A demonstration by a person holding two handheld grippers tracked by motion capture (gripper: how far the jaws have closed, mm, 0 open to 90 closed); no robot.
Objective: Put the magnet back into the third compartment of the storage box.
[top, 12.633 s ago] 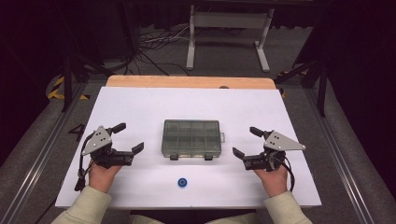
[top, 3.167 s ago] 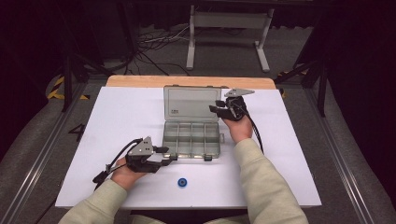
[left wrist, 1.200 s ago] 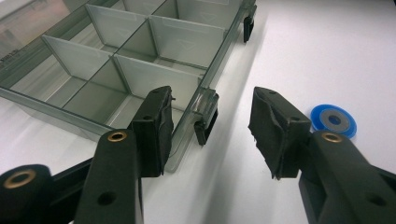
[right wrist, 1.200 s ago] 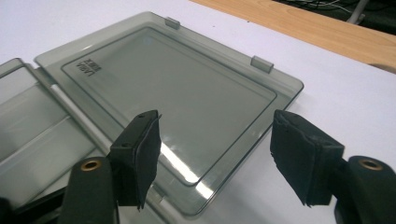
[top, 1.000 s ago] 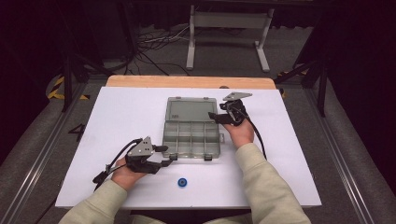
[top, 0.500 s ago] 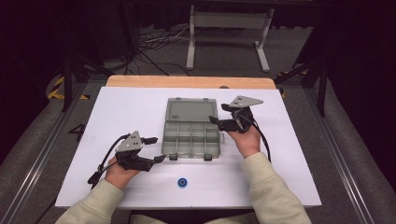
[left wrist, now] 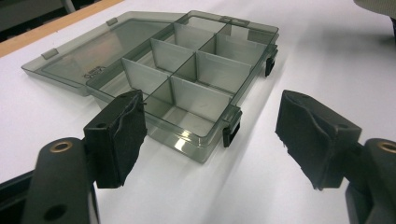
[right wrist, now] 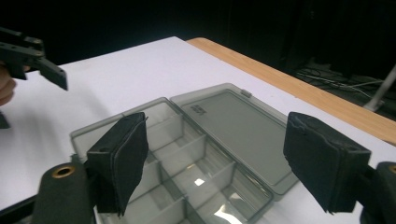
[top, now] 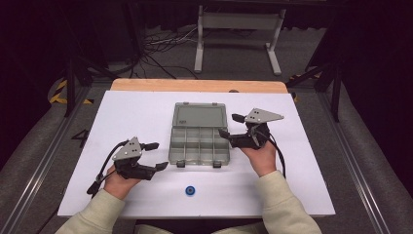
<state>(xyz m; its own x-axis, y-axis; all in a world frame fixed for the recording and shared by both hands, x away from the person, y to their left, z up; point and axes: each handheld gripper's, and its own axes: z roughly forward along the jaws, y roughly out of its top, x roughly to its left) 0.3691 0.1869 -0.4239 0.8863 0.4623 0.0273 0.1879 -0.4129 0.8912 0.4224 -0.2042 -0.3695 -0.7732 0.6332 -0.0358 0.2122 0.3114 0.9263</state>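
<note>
A smoky clear compartment box lies open at the table's middle, its lid flat on the far side. The compartments look empty. My left gripper hovers just left of the box's near left corner, and its jaws have just been opening with nothing between them. In the left gripper view the box lies beyond the open gripper. My right gripper is by the box's right edge, its jaws just widening too and empty. In the right gripper view the gripper frames the lid.
A small blue round piece lies on the white table near the front edge, between my forearms. A wooden strip borders the far side. A metal stand and cables sit on the floor beyond.
The right gripper has drawn back from the lid toward the near right, its jaws wider. The left gripper has pulled left, off the box's front corner, and opened. The lid lies flat.
</note>
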